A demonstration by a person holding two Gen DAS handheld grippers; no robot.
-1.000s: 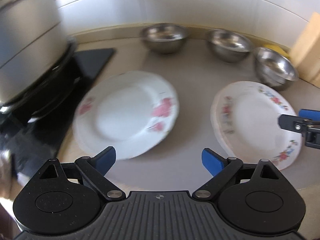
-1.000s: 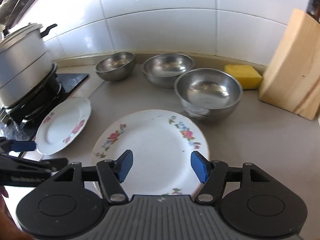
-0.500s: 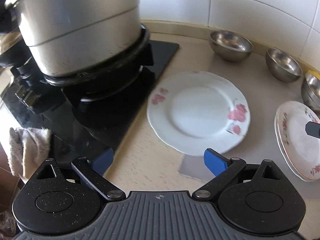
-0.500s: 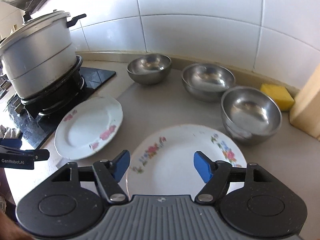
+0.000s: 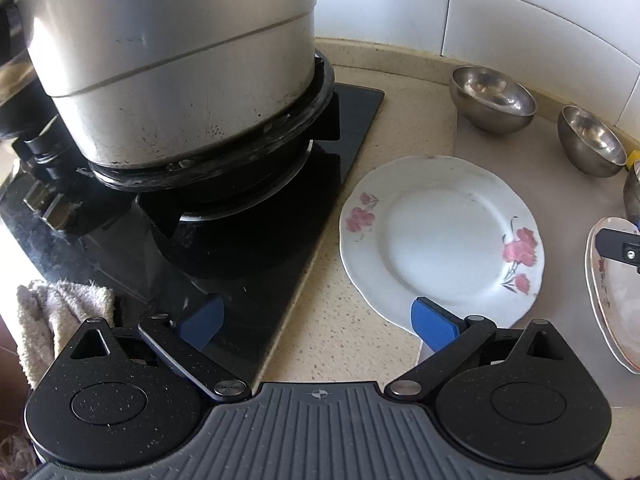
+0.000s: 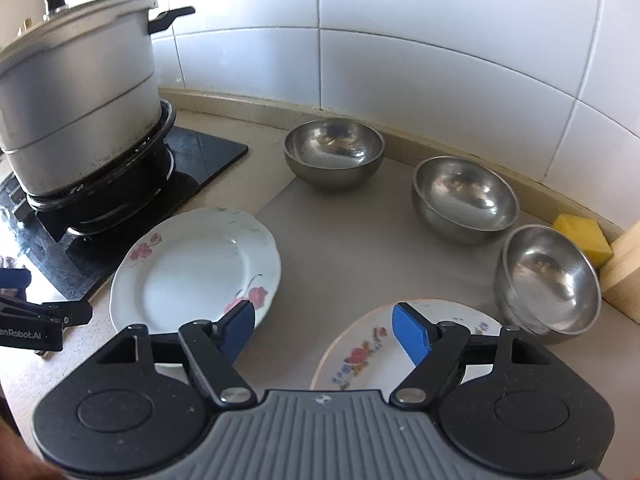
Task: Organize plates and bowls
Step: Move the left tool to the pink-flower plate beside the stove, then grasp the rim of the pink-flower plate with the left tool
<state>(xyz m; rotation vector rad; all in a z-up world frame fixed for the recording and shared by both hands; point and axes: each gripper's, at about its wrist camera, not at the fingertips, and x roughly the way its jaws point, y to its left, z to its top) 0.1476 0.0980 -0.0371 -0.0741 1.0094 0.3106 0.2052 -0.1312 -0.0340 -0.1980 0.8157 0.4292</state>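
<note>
A white plate with pink flowers (image 5: 440,236) (image 6: 196,268) lies on the counter beside the stove. A second, cream-rimmed floral plate (image 6: 372,348) (image 5: 616,304) lies to its right. Three steel bowls (image 6: 334,152) (image 6: 466,198) (image 6: 548,276) stand along the back, two of them (image 5: 492,98) (image 5: 592,144) also in the left wrist view. My left gripper (image 5: 316,320) hovers over the stove's edge, jaws still opening, nothing between them. My right gripper (image 6: 324,330) hangs above the gap between the two plates, jaws opening and empty.
A large steel pot (image 5: 168,60) (image 6: 76,104) sits on the black gas stove (image 5: 256,248). A cloth (image 5: 52,312) lies at the counter's left edge. A yellow sponge (image 6: 584,238) and a wooden block (image 6: 626,272) stand at the right by the tiled wall.
Both grippers have swung left along the counter, bringing the pot and stove into view. Both sets of jaws have widened. The plates and bowls have not moved.
</note>
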